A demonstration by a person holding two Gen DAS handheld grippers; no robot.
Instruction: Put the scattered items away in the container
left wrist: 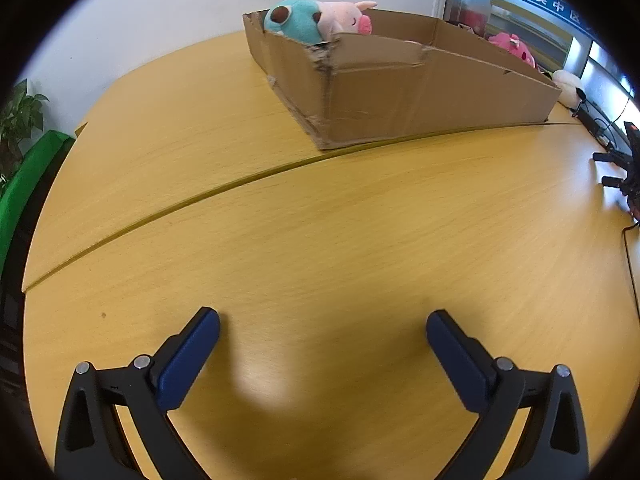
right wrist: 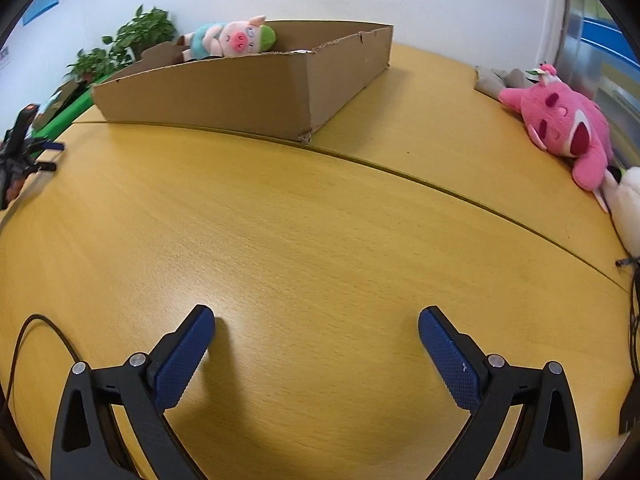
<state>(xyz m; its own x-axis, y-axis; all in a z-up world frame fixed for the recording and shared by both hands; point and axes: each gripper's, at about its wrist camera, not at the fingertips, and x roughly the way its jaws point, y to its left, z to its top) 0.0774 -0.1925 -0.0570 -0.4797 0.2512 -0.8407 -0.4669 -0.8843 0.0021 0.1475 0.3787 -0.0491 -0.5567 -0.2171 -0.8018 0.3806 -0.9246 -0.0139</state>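
A shallow cardboard box point(left wrist: 376, 96) stands on the yellow wooden table, also in the right wrist view point(right wrist: 224, 92). A teal and pink pig plush point(left wrist: 316, 20) lies in its far end, seen again in the right wrist view point(right wrist: 232, 38). A bright pink plush point(right wrist: 560, 124) lies on the table right of the box, with a white plush point(right wrist: 626, 208) beside it; both show small in the left wrist view point(left wrist: 514, 48). My left gripper point(left wrist: 322, 324) is open and empty above bare table. My right gripper point(right wrist: 316, 322) is open and empty, well short of the pink plush.
The table point(left wrist: 320, 220) has a seam across its middle. A grey cloth point(right wrist: 500, 80) lies behind the pink plush. Potted plants point(right wrist: 132, 44) and a green chair point(left wrist: 28, 172) stand at the left. Black cables point(right wrist: 634, 320) run along the right edge.
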